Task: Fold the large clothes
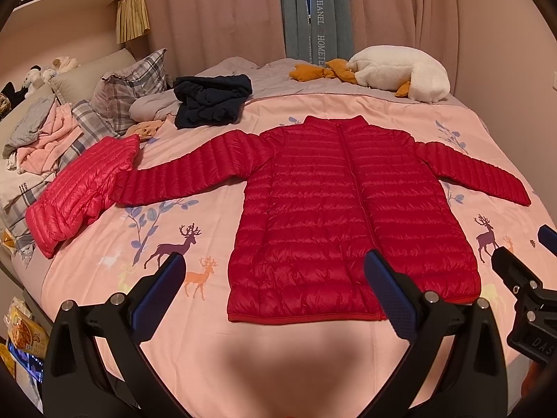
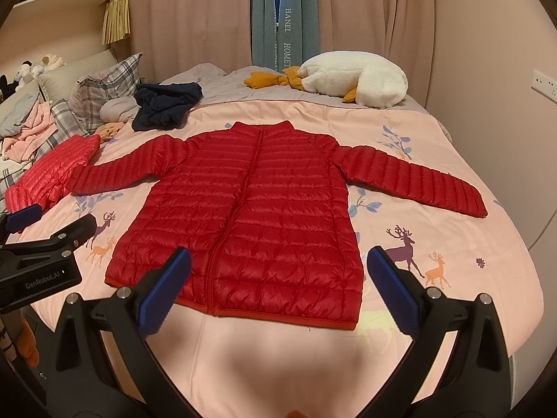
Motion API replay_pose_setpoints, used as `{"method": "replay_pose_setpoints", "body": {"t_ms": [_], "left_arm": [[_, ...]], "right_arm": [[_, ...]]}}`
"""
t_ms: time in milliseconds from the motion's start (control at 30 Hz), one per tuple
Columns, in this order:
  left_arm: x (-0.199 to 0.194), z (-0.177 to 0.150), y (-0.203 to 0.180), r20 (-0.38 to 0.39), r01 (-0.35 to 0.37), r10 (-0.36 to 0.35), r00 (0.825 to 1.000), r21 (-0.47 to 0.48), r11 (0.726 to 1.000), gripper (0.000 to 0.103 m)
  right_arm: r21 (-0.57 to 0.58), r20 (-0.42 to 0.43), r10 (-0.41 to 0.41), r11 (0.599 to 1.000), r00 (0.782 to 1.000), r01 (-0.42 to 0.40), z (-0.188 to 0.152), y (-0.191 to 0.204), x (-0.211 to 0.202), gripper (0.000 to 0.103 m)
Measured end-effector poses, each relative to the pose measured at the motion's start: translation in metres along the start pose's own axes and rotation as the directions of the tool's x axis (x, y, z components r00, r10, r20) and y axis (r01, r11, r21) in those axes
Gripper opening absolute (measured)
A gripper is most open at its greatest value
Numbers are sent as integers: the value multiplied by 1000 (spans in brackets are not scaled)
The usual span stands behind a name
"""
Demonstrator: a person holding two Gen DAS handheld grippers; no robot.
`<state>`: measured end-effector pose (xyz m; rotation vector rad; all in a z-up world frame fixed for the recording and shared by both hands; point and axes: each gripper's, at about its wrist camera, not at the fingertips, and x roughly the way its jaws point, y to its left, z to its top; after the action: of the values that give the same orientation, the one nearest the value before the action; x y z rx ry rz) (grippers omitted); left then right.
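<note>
Left wrist view: red jacket (image 1: 351, 216) flat, collar away, sleeves seemingly crosswise

Both the left gripper (image 1: 275, 268) and the right gripper (image 2: 278, 263) are showing black frames, silver screws, and textured blue pads (image 2: 163, 289); white "GenRobot.AI" lettering is sitting at nine o'clock.

Bed (image 1: 313, 355) under pink deer-print quilt (image 2: 452, 244). Red jacket (image 1: 348, 216) flat at centre, zipped, sleeves spread. Left sleeve cuff touches a lighter red jacket (image 1: 83, 191), folded, near the quilt's left edge. Navy garment (image 1: 209, 101) bunched behind, beside plaid pillows (image 1: 128, 87). Pink and grey clothes (image 1: 45, 132) heaped far left. White goose plush (image 1: 400, 73) at the far side.
</note>
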<state>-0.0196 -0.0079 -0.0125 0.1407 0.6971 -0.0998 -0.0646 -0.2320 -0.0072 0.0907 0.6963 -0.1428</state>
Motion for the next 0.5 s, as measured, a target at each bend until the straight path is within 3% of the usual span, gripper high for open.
{"method": "replay_pose_setpoints", "body": {"t_ms": [500], "left_arm": [[3, -1, -1, -4, 3, -3, 1000, 0, 1000, 102]], "right_arm": [[7, -5, 5, 1000, 1000, -5, -2, -1, 3, 101]]}}
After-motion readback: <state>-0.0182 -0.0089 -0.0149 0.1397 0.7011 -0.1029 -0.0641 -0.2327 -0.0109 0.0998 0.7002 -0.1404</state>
